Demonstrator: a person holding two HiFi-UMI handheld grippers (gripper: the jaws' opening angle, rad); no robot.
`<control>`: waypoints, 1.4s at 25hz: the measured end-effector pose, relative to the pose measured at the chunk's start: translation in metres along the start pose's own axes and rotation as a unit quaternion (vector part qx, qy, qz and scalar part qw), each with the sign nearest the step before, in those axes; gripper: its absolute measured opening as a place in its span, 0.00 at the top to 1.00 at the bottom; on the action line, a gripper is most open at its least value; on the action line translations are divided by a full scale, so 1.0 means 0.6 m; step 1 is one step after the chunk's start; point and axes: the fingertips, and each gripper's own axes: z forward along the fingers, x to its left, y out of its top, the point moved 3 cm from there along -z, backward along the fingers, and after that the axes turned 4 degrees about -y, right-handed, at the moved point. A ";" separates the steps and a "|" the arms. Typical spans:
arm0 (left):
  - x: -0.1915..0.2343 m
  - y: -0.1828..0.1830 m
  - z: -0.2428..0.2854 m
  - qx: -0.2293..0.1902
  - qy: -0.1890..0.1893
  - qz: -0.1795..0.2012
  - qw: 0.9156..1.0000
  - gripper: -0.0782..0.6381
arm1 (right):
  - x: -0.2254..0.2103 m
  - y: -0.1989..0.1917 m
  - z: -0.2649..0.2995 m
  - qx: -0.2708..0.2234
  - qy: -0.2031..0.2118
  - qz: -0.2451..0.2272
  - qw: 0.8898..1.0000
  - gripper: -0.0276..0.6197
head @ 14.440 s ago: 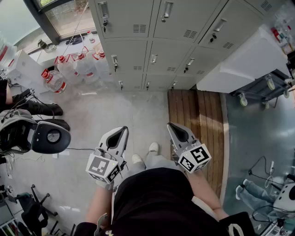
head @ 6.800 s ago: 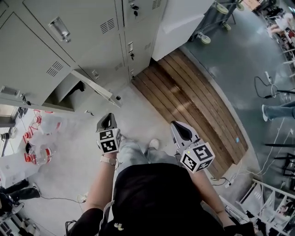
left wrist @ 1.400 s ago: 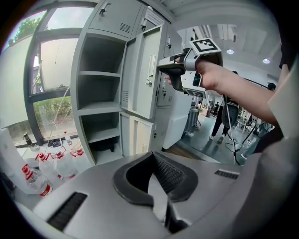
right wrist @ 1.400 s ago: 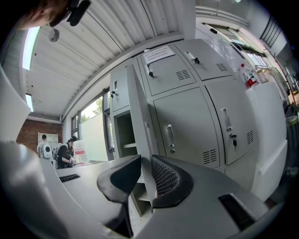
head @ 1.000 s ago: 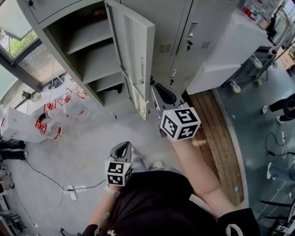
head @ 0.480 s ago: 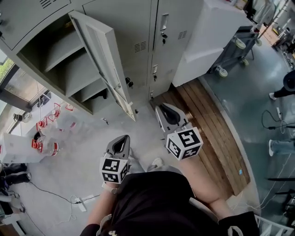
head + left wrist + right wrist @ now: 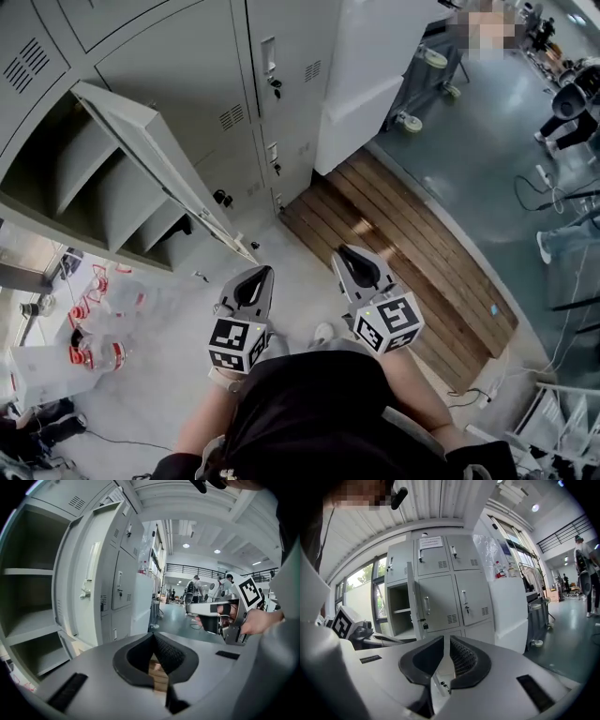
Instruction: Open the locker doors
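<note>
A bank of grey lockers [image 7: 187,66] fills the top left of the head view. One tall door [image 7: 155,164] stands swung wide, and bare shelves [image 7: 94,197] show inside. The doors to its right [image 7: 281,84] are closed. My left gripper [image 7: 258,274] is shut and empty, held in front of my body and apart from the lockers. My right gripper [image 7: 345,255] hangs beside it with its jaws a narrow gap apart and nothing between them. The left gripper view [image 7: 153,637] faces the open door [image 7: 91,573]. In the right gripper view [image 7: 446,639] the lockers [image 7: 440,602] stand some way off.
A white cabinet [image 7: 375,66] stands right of the lockers. A wooden platform [image 7: 403,253] lies on the floor ahead to the right. Water bottles [image 7: 94,337] sit at the lower left. A wheeled cart [image 7: 412,122] and people [image 7: 572,94] are at the far right.
My right gripper has drawn back from the open door's edge and sunk toward my body. The left gripper has risen and come forward beside it. The head view has swung, shifting the lockers left.
</note>
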 end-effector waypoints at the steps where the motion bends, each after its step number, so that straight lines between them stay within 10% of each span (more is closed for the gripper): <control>1: 0.000 0.006 0.006 0.000 -0.010 0.006 1.000 0.87 | -0.005 -0.003 -0.007 0.000 -0.010 0.004 1.000 0.86; 15: -0.018 0.050 0.065 0.002 -0.101 0.048 0.994 0.87 | -0.032 -0.014 -0.063 -0.016 -0.094 0.020 0.995 0.86; 35: 0.005 0.044 0.093 0.021 -0.111 0.063 0.992 0.87 | -0.043 -0.013 -0.022 -0.011 -0.100 0.044 0.994 0.86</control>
